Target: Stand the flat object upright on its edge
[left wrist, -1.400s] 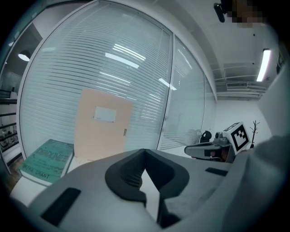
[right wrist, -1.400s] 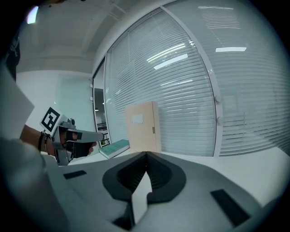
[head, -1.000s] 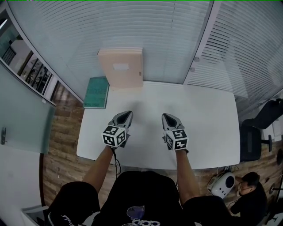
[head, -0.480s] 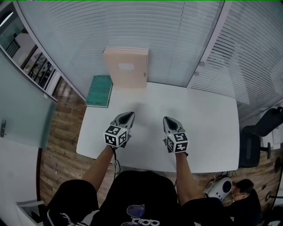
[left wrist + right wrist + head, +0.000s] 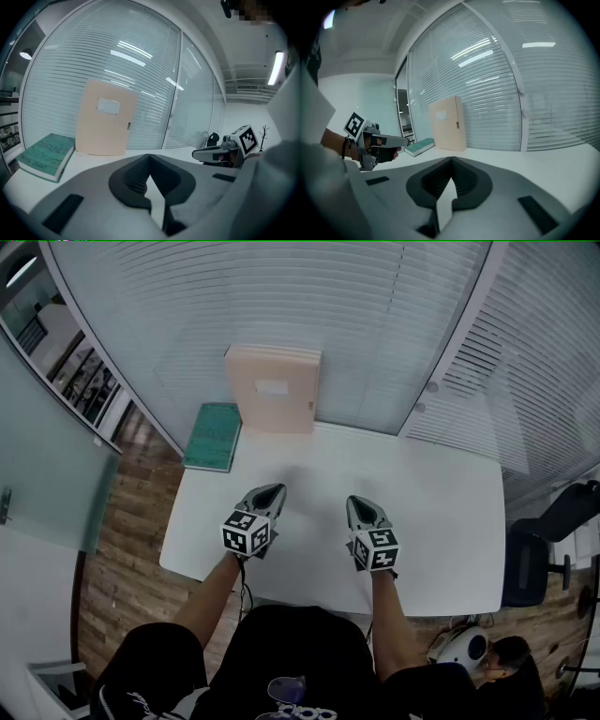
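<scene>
At the far-left corner of the white table (image 5: 441, 512) a green book (image 5: 214, 436) lies flat on its cover. Just right of it, at the table's far edge, a beige box file (image 5: 275, 390) stands upright on its edge against the slatted glass wall (image 5: 375, 324). A pale label shows on its front. The file is closed, so its contents cannot be seen. Over the table's near half, the left gripper (image 5: 270, 491) hovers with its jaws clenched together on nothing. The right gripper (image 5: 359, 503) is beside it, a gap between them, and is likewise clamped tight and empty. Both are well apart from book and file. Off the table's right side stands a black chair (image 5: 539, 549).
</scene>
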Demonstrator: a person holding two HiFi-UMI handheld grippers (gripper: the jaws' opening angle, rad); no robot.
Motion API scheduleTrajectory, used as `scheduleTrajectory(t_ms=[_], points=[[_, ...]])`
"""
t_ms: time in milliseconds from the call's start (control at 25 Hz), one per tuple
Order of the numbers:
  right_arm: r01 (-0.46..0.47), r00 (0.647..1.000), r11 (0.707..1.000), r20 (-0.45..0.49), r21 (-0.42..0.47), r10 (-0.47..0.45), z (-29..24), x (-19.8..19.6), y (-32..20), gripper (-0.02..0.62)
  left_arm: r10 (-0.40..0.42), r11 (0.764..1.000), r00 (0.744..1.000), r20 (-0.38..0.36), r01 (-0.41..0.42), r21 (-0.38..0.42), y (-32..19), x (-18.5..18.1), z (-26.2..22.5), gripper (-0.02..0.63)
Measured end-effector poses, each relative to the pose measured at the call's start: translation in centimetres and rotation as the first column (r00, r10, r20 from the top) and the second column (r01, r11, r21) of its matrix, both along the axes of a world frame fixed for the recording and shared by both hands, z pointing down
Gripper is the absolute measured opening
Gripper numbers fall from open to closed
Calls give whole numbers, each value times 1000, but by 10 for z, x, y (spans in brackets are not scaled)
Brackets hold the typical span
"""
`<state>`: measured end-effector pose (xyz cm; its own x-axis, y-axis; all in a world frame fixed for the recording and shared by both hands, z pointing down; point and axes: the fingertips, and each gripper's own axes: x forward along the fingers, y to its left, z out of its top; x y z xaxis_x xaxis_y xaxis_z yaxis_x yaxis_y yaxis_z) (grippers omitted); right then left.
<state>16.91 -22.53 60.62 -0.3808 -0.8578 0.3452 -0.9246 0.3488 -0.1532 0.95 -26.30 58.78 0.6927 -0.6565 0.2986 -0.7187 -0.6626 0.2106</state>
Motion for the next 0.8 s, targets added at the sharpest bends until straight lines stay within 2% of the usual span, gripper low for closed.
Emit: scheduleTrajectory(t_ms=[800], points=[[-7, 1000, 1000, -13, -10, 7, 6, 5, -7, 21, 11, 1000, 1000, 16, -11, -6, -5, 8, 6, 20]])
